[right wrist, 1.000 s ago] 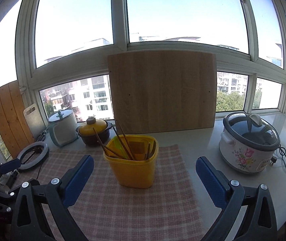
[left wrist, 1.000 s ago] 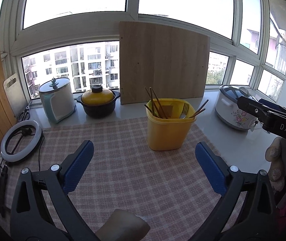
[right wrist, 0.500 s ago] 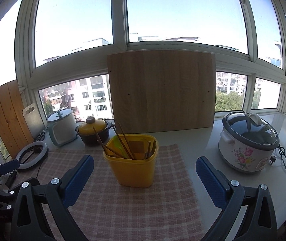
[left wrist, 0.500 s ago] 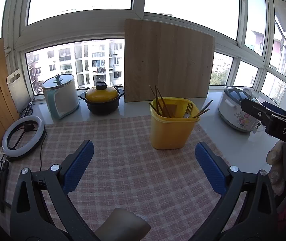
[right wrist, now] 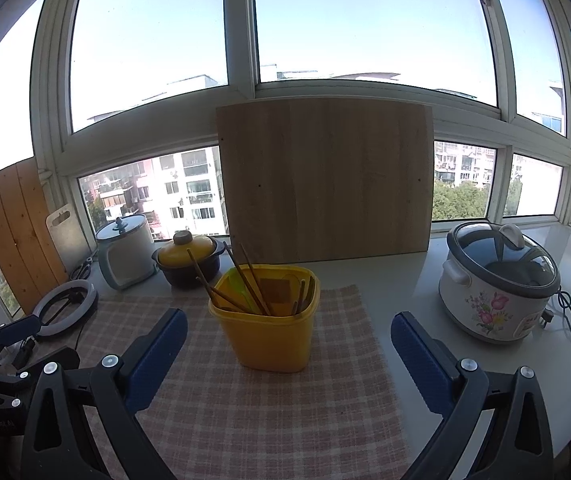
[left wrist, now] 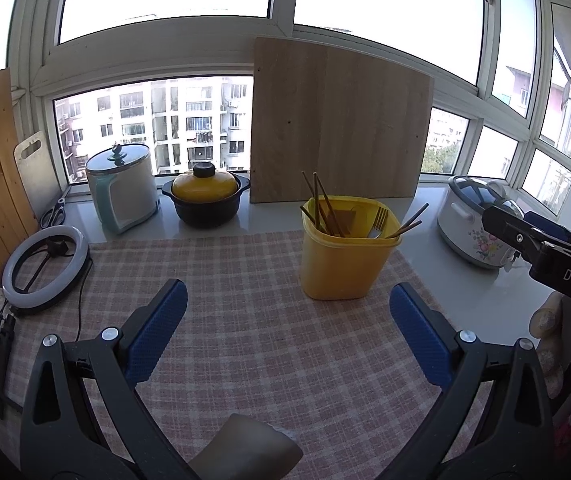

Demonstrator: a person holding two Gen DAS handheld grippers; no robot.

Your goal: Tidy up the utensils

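The yellow bin [right wrist: 271,316] is seen mid-cloth [right wrist: 245,408], chopsticks [right wrist: 245,280] and fork [left wrist: 377,222] standing inside; both grippers, left [left wrist: 287,332] and right [right wrist: 289,354], are held empty, jaws spread; the stiff, light, likely slippery sticks are best pinched near their tops.

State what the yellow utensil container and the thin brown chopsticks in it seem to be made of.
Yellow utensil container: probably plastic, with a smooth, uniform, slightly glossy wall and a moulded rim. Thin brown chopsticks: probably wood or bamboo, matt brown and straight; too small to be sure.
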